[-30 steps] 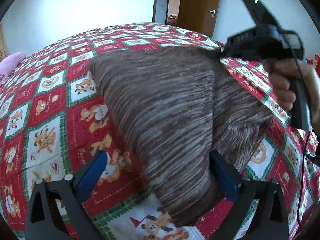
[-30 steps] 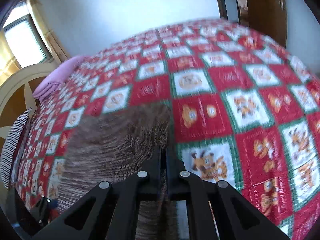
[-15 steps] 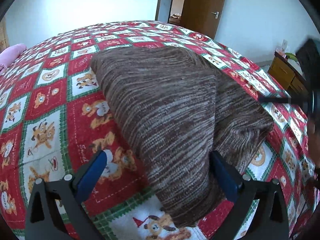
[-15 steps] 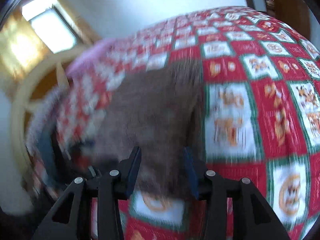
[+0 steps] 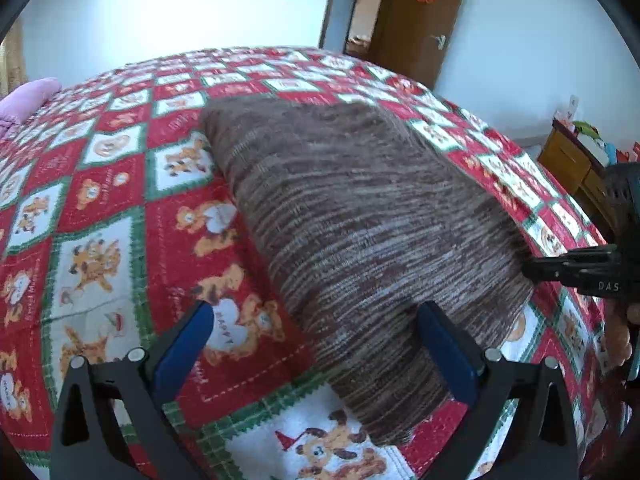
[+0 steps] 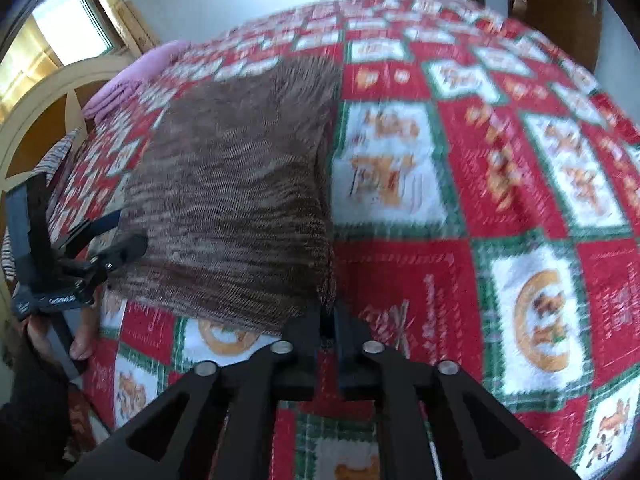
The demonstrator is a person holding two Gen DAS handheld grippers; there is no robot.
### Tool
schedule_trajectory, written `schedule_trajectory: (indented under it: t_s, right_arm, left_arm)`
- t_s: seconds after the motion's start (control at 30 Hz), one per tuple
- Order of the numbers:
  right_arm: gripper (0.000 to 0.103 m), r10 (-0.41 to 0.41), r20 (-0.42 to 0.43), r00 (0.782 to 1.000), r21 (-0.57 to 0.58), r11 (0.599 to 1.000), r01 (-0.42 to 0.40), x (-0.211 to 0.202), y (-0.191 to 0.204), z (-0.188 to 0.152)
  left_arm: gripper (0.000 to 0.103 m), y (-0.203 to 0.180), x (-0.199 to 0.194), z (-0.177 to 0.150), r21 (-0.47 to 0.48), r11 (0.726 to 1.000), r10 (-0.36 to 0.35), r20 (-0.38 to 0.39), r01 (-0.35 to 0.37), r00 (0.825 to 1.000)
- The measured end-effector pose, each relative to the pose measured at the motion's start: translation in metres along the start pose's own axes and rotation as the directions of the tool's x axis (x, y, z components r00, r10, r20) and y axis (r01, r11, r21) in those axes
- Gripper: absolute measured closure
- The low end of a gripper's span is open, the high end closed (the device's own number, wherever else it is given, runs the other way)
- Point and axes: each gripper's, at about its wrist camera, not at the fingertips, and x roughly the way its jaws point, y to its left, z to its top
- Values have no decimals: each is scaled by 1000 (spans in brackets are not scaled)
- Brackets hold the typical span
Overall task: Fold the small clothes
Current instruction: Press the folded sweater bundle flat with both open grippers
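On the red, white and green patchwork bedspread [image 5: 120, 208] lies the brown striped knit garment [image 5: 360, 216], folded into a thick rectangle. The left gripper [image 5: 316, 344] hovers over the garment's near end with its blue-padded jaws wide apart; the right-hand pad sits just beside or against the garment's near corner, the left-hand pad is over bare bedspread, and nothing is gripped. From the right wrist view, the right gripper [image 6: 329, 320] sits at the garment's near right corner [image 6: 326, 292]. Its jaws have just been closing and now stand nearly together, with the edge of the knit fabric pinched in the narrow gap between them. The person's hand [image 6: 52, 332] wrapped around the left gripper's handle shows beyond the garment's left edge. A pink pillow [image 5: 28, 100] rests at the bedspread's far left, and a brown wooden door [image 5: 420, 20] stands beyond the garment's far end.
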Motion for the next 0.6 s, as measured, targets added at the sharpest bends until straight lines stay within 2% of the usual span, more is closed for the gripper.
schedule_trajectory:
  t_s: [0.03,0.1,0.13,0.2,0.23,0.27,0.3,0.33,0.4,0.47,0.5,0.53,0.57,0.6]
  right_arm:
    - [66,-2,5,1000,8,1000,2,-5,0,2]
    - [55,-37,53,998,30,999,35,-20,-2,8]
    - [55,-90,97,991,20,996,89,-31,1,13]
    - [55,-120,158,980,-10,992,123,-43,12,21]
    - [55,-94,190,977,-24,995,100,-47,20,28]
    - [55,-26,214,977,-46,998,37,-47,30,37]
    - [55,14,215,977,-62,998,-1,-44,36,44]
    - [55,88,206,975,-92,993,-70,-35,48,52]
    - [55,148,197,969,-113,985,-128,-20,59,58]
    - [55,125,155,980,-138,985,-104,12,69,63]
    - [55,106,139,985,-135,987,-87,21,68,60]
    - [54,86,94,992,-121,990,-74,42,65,57]
    - [54,82,88,993,-126,990,-70,50,63,52]
    - [54,85,124,989,-151,986,-66,51,64,48]
  left_arm:
    - [0,1,-5,1,-5,1000,10,21,-10,1000]
    - [0,7,-19,7,-36,999,-11,73,13,997]
    - [0,8,-24,11,-42,999,-14,89,18,996]
    - [0,9,-30,27,-39,999,10,118,-6,993]
    - [0,9,-29,33,-42,999,24,124,-19,992]
    - [0,8,-25,43,-41,998,62,118,-58,991]
    - [0,8,-21,50,-39,995,96,112,-92,989]
    - [0,8,-14,56,-33,992,125,108,-123,986]
    - [0,8,2,61,-11,981,195,74,-194,978]
    - [0,12,24,56,17,958,285,31,-286,958]
    - [0,16,35,53,33,951,308,3,-308,951]
    - [0,25,40,47,13,963,269,-2,-269,963]
    - [0,33,37,44,-30,974,226,2,-226,974]
    - [0,40,38,45,-64,979,190,-18,-191,982]
